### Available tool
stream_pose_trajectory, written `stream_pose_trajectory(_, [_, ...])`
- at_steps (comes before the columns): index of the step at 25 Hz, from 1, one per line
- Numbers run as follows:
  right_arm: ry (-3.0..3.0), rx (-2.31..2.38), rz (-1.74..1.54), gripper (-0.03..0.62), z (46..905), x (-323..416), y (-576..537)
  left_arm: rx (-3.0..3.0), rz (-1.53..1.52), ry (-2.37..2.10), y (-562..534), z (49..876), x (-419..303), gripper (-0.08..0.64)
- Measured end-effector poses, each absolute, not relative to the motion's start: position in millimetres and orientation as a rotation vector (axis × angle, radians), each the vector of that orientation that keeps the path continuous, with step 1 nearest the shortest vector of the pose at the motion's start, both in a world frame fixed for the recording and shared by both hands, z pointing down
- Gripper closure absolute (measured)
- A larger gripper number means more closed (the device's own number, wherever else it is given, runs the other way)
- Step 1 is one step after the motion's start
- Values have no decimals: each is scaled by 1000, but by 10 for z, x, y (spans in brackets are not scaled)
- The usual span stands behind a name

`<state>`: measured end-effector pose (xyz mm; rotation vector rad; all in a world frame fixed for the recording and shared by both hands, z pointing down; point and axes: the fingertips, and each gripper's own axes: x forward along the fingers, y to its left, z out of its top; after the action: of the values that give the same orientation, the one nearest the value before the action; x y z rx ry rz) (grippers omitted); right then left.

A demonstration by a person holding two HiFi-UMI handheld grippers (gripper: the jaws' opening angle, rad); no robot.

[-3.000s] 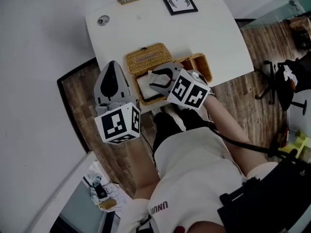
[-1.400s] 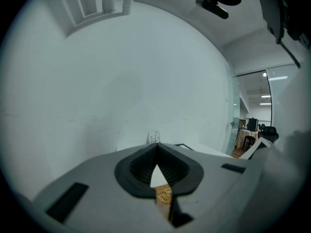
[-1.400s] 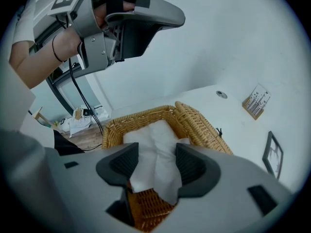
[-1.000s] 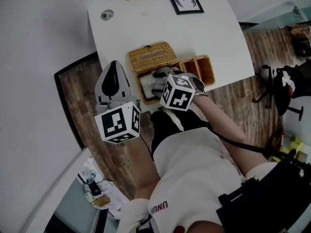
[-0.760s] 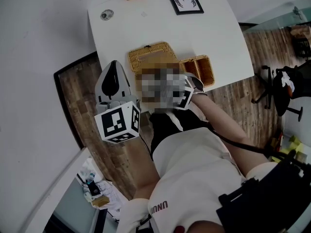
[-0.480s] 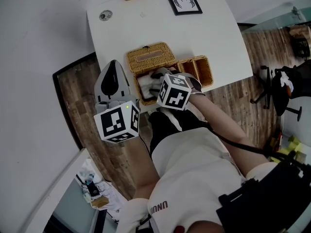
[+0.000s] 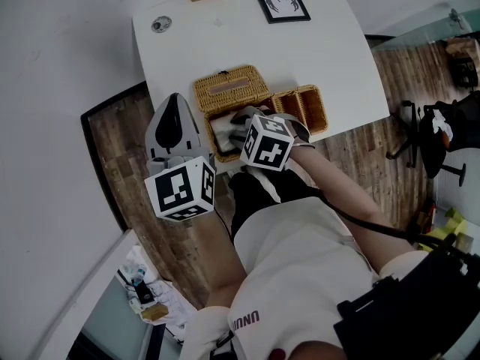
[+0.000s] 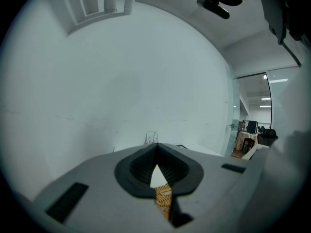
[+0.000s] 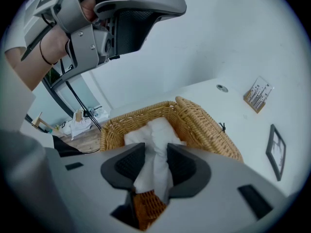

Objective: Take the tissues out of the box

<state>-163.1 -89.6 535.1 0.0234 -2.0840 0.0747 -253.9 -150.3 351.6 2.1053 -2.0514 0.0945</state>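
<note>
Lowered into box [image 9: 204,125] since earlier, right gripper [image 9: 155,166] just closing, now pinching tissues [image 9: 154,140]. Left gripper [image 8: 156,166] idle, closed, empty. Tissues not yet out; lifting remains.

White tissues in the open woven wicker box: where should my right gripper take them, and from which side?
Pinch the raised, bunched fold at the middle of the white tissues, coming steeply down through the open top: the woven wicker box has walls that shut off every side. The right gripper sits there now; its jaws have just been closing and press that fold between them.
</note>
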Motion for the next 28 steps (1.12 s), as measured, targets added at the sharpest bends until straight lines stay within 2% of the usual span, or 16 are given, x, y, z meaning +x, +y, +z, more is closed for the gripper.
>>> stream_pose_trajectory(28, [-2137, 113, 57, 549, 5244, -1614, -875, 2125, 132, -2064, -1486, 3438, -2515, 548])
